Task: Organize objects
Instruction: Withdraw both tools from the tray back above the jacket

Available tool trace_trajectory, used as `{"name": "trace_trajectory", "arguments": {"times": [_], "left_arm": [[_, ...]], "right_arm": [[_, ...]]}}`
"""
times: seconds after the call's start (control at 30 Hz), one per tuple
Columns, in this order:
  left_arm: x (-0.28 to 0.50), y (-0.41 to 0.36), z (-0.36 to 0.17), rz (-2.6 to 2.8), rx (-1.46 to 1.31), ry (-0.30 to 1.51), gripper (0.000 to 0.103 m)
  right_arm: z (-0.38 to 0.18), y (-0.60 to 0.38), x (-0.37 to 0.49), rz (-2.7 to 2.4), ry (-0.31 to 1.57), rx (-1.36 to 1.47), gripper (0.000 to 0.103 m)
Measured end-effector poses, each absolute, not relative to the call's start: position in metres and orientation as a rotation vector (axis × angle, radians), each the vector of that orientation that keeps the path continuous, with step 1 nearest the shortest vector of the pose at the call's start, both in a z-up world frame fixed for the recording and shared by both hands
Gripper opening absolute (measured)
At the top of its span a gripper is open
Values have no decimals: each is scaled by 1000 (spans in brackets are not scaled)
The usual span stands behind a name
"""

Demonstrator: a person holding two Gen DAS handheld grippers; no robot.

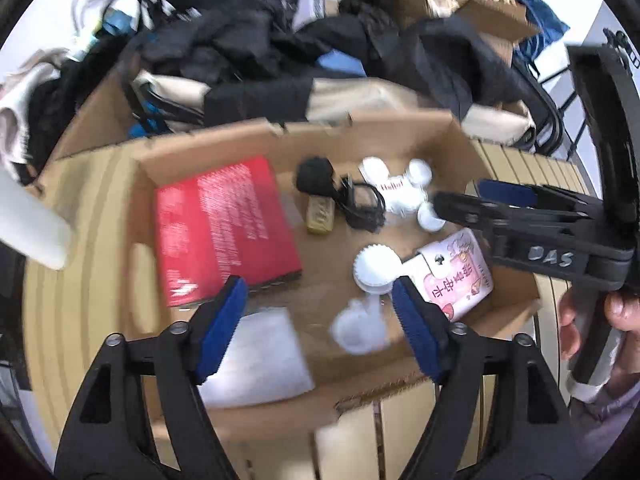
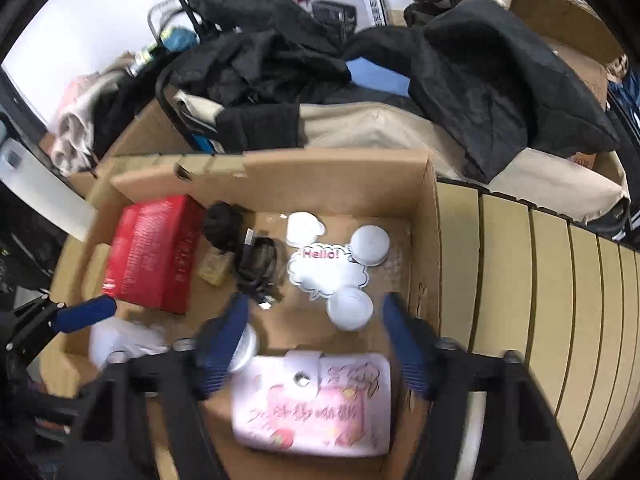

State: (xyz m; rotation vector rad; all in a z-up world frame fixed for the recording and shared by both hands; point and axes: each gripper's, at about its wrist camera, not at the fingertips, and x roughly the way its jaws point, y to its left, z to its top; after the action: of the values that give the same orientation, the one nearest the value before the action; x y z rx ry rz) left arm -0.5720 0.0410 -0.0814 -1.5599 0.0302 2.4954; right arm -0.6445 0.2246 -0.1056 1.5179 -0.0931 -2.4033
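Hovering over the cardboard box [image 1: 400, 132], both grippers gape: left gripper [image 1: 320, 328], right gripper [image 2: 316, 348].

Brown cardboard box [image 2: 340, 184]; red box [image 2: 150, 252] with white print; pink-and-white cartoon-patterned wallet [image 2: 320, 404]; blue gripper pads [image 1: 222, 330].

Left gripper [image 1: 318, 308] pointed forward and down, jaws spread wide, blue pads [image 1: 222, 330] apart, nothing between them. Right gripper [image 2: 314, 334] likewise angled down, jaws wide apart, empty. In left wrist view, right gripper [image 1: 460, 200] reached in from right side, person's bare hand [image 1: 592, 320] wrapped around its handle.
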Motion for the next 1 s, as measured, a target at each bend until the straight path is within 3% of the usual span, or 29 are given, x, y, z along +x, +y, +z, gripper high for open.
{"name": "trace_trajectory", "arguments": {"times": [0.2,0.3,0.53,0.7,1.0], "left_arm": [[-540,14,-13,2614,-1524,70,94],[-515,2,24,2669,-1493,78,98],[-426,-6,92,2734,-1361,91,101],[-343,-8,115,2775,-1239,137,103],[-187,-10,100,2814,-1039,200,103]], "right_arm": [[-17,238,-603,-2496,-72,1388,76],[25,240,-573,-2523,-38,1329,82],[95,240,-489,-2580,15,1208,82],[108,233,-399,-2600,117,1115,82],[95,220,-229,-2615,212,961,82]]}}
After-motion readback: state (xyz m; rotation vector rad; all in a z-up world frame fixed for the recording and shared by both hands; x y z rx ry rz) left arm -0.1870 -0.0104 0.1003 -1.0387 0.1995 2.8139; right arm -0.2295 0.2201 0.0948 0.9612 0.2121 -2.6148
